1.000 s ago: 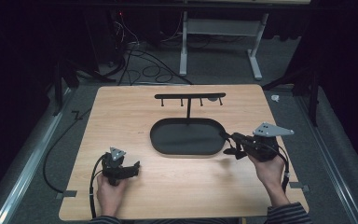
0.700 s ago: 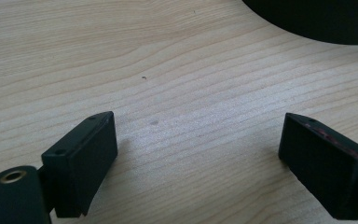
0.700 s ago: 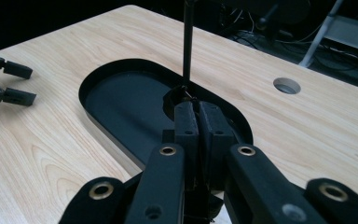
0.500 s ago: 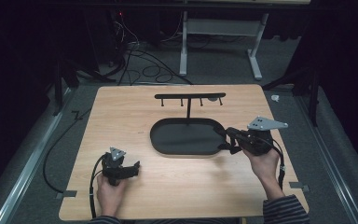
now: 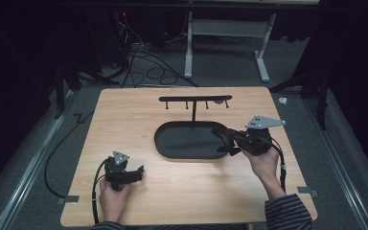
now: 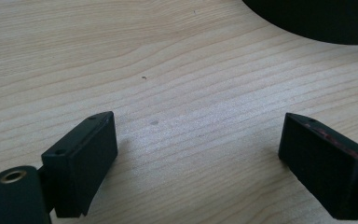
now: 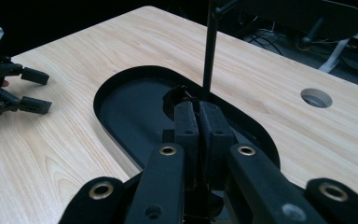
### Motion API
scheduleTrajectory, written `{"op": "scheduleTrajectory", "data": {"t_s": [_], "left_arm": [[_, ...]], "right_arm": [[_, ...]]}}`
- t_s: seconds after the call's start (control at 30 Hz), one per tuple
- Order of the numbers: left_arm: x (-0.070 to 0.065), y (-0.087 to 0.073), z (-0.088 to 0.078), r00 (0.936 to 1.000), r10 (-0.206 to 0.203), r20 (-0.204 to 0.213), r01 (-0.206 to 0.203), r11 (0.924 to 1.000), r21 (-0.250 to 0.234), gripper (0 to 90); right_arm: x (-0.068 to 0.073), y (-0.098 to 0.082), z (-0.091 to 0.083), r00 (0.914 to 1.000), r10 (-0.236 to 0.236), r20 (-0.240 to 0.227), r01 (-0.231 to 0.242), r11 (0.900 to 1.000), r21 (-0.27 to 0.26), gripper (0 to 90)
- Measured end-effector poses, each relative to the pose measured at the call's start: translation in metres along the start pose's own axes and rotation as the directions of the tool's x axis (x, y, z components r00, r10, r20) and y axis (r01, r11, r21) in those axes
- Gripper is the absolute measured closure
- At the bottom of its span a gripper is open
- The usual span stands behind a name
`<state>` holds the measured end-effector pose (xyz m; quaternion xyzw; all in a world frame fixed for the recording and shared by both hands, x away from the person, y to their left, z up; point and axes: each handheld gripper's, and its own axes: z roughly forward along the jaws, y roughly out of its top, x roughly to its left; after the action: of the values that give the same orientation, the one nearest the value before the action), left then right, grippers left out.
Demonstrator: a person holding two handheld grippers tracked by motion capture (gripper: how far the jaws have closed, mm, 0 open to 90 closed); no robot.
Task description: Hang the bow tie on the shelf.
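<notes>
A black oval tray (image 5: 172, 143) lies mid-table, and a thin post (image 5: 194, 112) rises from its far side to a black bar with small hooks (image 5: 195, 99). My right gripper (image 5: 222, 138) hovers over the tray's right end, pointing left. Its jaws are shut together (image 7: 196, 106), just short of the post (image 7: 209, 51). Something small and dark sits at their tips; I cannot tell what it is. My left gripper (image 5: 138, 173) rests on the wood at the front left. It is open (image 6: 198, 126), with bare table between its fingers.
The wooden table (image 5: 124, 124) has a round hole (image 7: 316, 97) behind the bar. Cables trail from both grippers. Off the far edge is dark floor with a white desk frame (image 5: 225, 33) and loose cables. The left gripper (image 7: 35, 91) lies apart from the tray rim (image 7: 100, 100).
My right gripper has moved a little left and away from the person, further over the tray's right end, still shut. The left gripper has stayed put.
</notes>
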<state>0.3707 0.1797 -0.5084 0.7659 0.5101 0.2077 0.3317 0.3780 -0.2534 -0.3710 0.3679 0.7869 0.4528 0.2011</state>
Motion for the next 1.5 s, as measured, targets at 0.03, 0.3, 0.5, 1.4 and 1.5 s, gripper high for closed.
{"op": "scheduleTrajectory", "data": {"t_s": [0.03,0.3,0.5,1.4,1.5], "left_arm": [[0.000,0.000,0.000,1.0000,0.000,0.000,0.000,1.0000,0.000,11.9],[0.000,0.000,0.000,1.0000,0.000,0.000,0.000,1.0000,0.000,11.9],[0.000,0.000,0.000,1.0000,0.000,0.000,0.000,1.0000,0.000,11.9],[0.000,0.000,0.000,1.0000,0.000,0.000,0.000,1.0000,0.000,11.9],[0.000,0.000,0.000,1.0000,0.000,0.000,0.000,1.0000,0.000,11.9]], "right_arm": [[0.000,0.001,0.001,1.0000,-0.001,-0.001,0.001,1.000,0.001,88.3],[0.004,0.011,0.009,0.9996,-0.018,-0.020,0.018,1.000,0.004,88.3],[0.004,0.016,0.018,0.9994,-0.016,-0.031,0.016,1.000,0.005,88.3],[-0.003,0.046,0.037,0.9993,-0.004,-0.037,0.004,1.000,-0.008,88.3],[-0.004,0.048,0.038,0.9993,-0.005,-0.036,0.005,1.000,-0.013,88.3]]}}
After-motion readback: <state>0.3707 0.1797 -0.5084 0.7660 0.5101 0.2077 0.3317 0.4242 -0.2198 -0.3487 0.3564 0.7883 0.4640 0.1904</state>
